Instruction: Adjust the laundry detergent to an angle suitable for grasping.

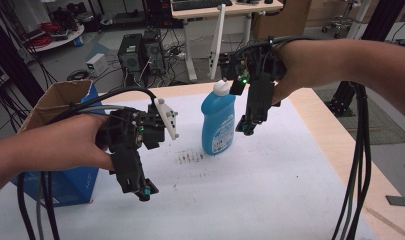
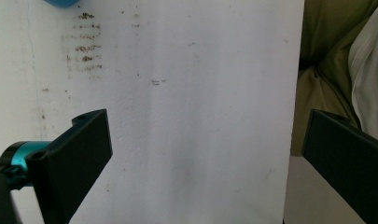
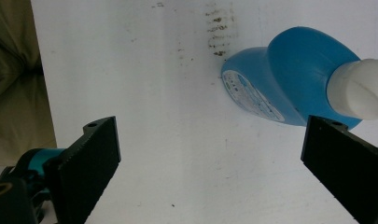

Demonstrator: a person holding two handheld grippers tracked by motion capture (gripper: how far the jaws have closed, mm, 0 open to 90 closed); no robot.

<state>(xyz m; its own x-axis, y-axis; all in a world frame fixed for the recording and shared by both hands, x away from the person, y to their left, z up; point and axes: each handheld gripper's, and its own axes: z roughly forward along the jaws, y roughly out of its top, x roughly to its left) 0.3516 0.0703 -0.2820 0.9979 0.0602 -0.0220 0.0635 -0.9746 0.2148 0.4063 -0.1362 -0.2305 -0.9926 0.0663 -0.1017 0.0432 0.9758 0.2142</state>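
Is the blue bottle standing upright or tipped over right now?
Upright. The blue bottle stands on its base on the white table cover, white cap on top. The right gripper hangs open beside it.

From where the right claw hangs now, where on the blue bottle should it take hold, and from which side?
Probably the waist of the blue bottle, below the white cap. It stands upright on the white table cover, narrow side toward the open right claw beside it, so come in level from that side, jaws across the flat faces.
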